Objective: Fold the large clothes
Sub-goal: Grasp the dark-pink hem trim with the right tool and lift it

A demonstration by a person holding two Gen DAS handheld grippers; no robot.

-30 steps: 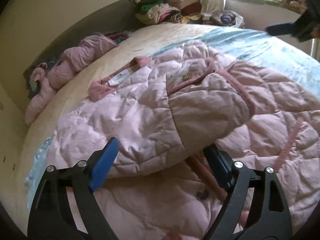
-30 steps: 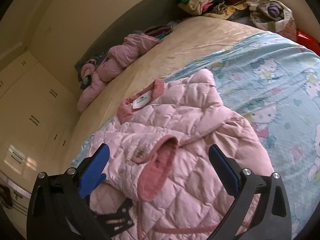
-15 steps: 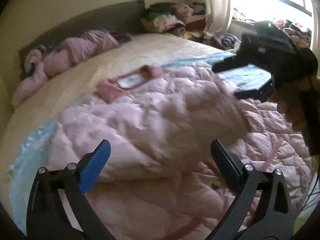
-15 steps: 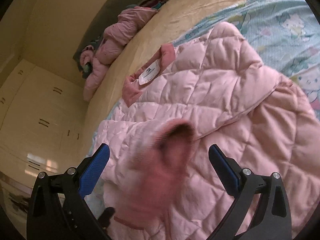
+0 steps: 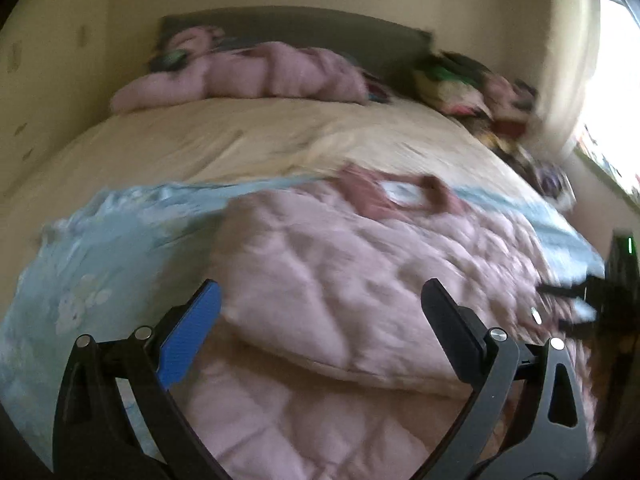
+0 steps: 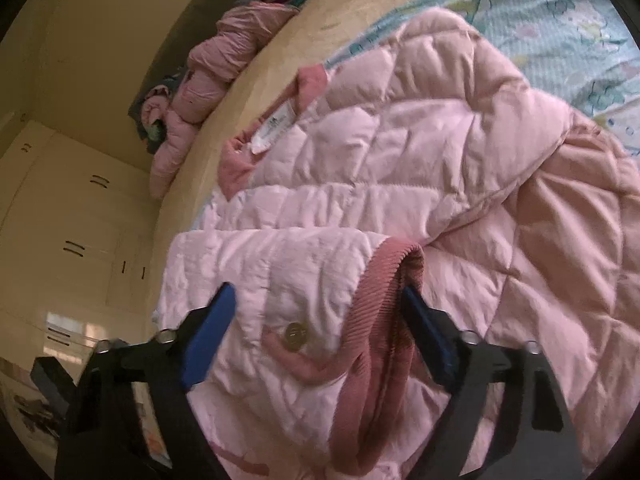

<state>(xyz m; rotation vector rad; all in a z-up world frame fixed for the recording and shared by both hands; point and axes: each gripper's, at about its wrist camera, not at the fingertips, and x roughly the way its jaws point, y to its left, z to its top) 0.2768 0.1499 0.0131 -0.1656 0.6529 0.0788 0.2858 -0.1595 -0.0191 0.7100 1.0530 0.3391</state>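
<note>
A pink quilted jacket [image 5: 360, 280] lies spread on the bed, collar and white label toward the headboard. My left gripper [image 5: 320, 328] is open and empty, hovering over the jacket's lower half. My right gripper [image 6: 316, 328] is open, its jaws on either side of a folded sleeve [image 6: 304, 280] with a dark pink ribbed cuff [image 6: 384, 280] and a metal snap. The jacket fills most of the right wrist view [image 6: 440, 140]. The right gripper shows at the right edge of the left wrist view [image 5: 592, 300].
A light blue printed sheet [image 5: 100, 248] covers the near bed, a cream cover [image 5: 240, 140] the far part. A second pink jacket [image 5: 260, 76] lies by the dark headboard. A clothes pile [image 5: 472, 88] sits at the far right. Cream cupboards [image 6: 72, 220] stand beside the bed.
My right gripper has come down closer, so the sleeve cuff now sits between its jaws. My left gripper has swung left and faces the headboard; its view is blurred.
</note>
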